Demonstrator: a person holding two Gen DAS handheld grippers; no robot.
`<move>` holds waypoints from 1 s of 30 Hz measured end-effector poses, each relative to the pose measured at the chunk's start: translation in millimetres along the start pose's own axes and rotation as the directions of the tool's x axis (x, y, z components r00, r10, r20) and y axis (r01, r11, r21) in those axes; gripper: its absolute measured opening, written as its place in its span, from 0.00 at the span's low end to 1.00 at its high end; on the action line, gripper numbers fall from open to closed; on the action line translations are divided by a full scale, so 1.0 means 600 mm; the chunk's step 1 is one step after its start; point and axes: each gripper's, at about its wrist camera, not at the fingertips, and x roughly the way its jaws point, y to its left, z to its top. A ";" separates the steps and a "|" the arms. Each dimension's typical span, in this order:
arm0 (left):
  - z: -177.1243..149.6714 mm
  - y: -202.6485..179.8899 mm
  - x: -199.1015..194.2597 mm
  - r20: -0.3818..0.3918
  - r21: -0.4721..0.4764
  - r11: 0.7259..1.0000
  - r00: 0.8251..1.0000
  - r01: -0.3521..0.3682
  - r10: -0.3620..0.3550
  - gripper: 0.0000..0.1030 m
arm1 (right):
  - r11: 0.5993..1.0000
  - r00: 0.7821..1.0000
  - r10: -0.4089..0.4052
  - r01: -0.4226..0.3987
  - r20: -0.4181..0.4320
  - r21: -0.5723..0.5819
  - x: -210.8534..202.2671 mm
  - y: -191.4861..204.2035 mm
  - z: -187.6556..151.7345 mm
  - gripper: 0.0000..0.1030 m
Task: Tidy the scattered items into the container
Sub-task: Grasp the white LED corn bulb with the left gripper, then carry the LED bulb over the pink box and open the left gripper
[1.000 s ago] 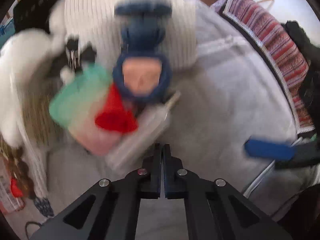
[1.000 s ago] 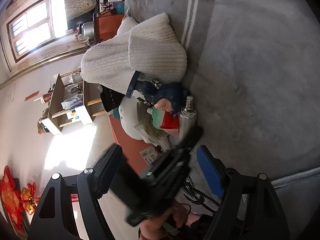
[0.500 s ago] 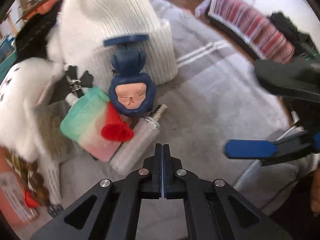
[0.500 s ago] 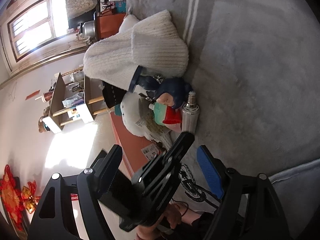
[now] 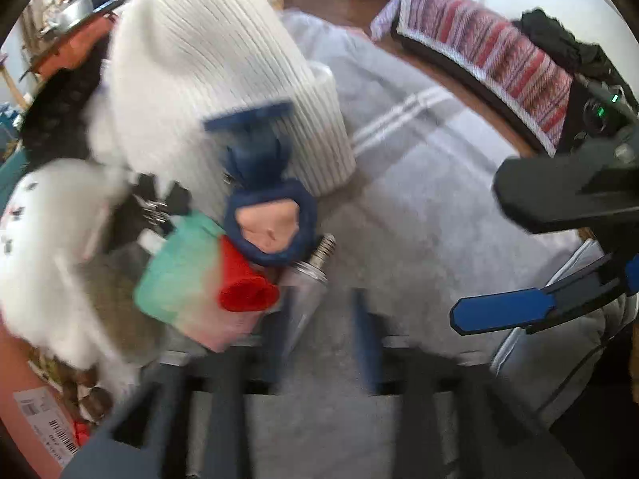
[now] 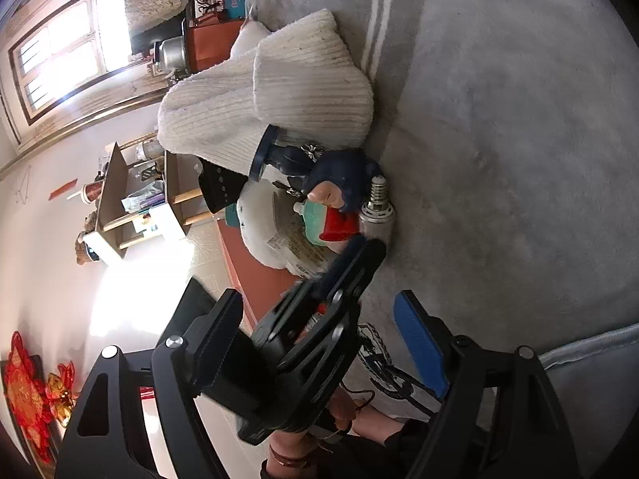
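The left gripper (image 5: 323,319), shut half a second ago, now has its jaws parted, aimed at the bulb-like tube (image 5: 305,279) lying on the grey blanket (image 5: 419,207) against the blue figurine (image 5: 271,223). The right gripper (image 6: 319,343) waits open. A pick-up looks imminent; no container is identifiable.

the left gripper (image 5: 323,343) is black plastic with blue pads, all blurry here. the right gripper (image 6: 319,343) is black too, with round silver screws and a bright blue pad on one finger (image 6: 419,345). a bare hand (image 6: 359,419) with a brown bracelet shows below, with a thin black cable.
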 end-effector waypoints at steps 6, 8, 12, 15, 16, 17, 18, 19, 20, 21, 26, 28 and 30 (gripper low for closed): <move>0.003 0.008 0.047 -0.055 -0.005 1.000 0.998 -0.010 0.009 0.71 | 1.000 1.000 -0.009 0.008 0.006 0.010 0.000 -0.005 -0.002 0.76; 0.013 0.000 0.058 -0.054 0.000 1.000 0.998 -0.025 0.025 0.71 | 1.000 1.000 -0.015 0.014 0.010 0.012 0.000 -0.006 -0.001 0.76; 0.025 -0.020 0.072 -0.073 -0.002 1.000 0.997 -0.011 0.011 0.53 | 1.000 1.000 -0.022 0.022 0.005 0.011 0.003 -0.008 0.000 0.76; 0.020 -0.031 0.079 -0.133 0.001 1.000 0.991 0.025 -0.025 0.25 | 1.000 1.000 -0.024 0.024 0.007 0.014 0.002 -0.009 0.000 0.76; 0.013 -0.034 0.085 -0.146 0.000 0.999 0.989 0.035 -0.035 0.24 | 1.000 1.000 -0.025 0.024 0.015 0.019 -0.001 -0.010 0.001 0.76; 0.008 -0.034 0.089 -0.149 -0.006 0.999 0.988 0.040 -0.041 0.24 | 0.999 0.999 -0.025 0.025 0.022 0.024 -0.004 -0.012 0.002 0.76; 0.005 -0.030 0.090 -0.143 -0.027 0.998 0.988 0.050 -0.054 0.24 | 0.999 0.999 -0.027 0.026 0.029 0.029 -0.006 -0.013 0.002 0.76; 0.005 -0.027 0.091 -0.139 -0.050 0.997 0.988 0.060 -0.067 0.24 | 0.999 0.999 -0.023 0.022 0.032 0.031 -0.007 -0.014 0.003 0.76; 0.007 -0.028 0.093 -0.139 -0.065 0.996 0.988 0.063 -0.072 0.24 | 0.999 0.999 -0.020 0.019 0.030 0.031 -0.007 -0.013 0.003 0.76; 0.008 -0.031 0.095 -0.140 -0.072 0.996 0.988 0.060 -0.069 0.23 | 0.999 0.999 -0.019 0.018 0.027 0.027 -0.005 -0.011 0.003 0.76; 0.003 -0.041 0.073 -0.131 -0.127 0.990 0.989 0.055 -0.072 0.23 | 0.999 0.999 -0.028 0.027 0.042 0.031 -0.006 -0.017 0.009 0.76; 0.003 -0.040 0.039 -0.097 -0.169 0.984 0.992 0.059 -0.076 0.23 | 0.998 0.997 -0.038 0.035 0.066 0.051 -0.015 -0.026 0.012 0.76; 0.003 -0.032 -0.007 -0.053 -0.228 0.972 0.996 0.059 -0.073 0.23 | 0.997 0.995 -0.044 0.038 0.085 0.069 -0.022 -0.032 0.014 0.76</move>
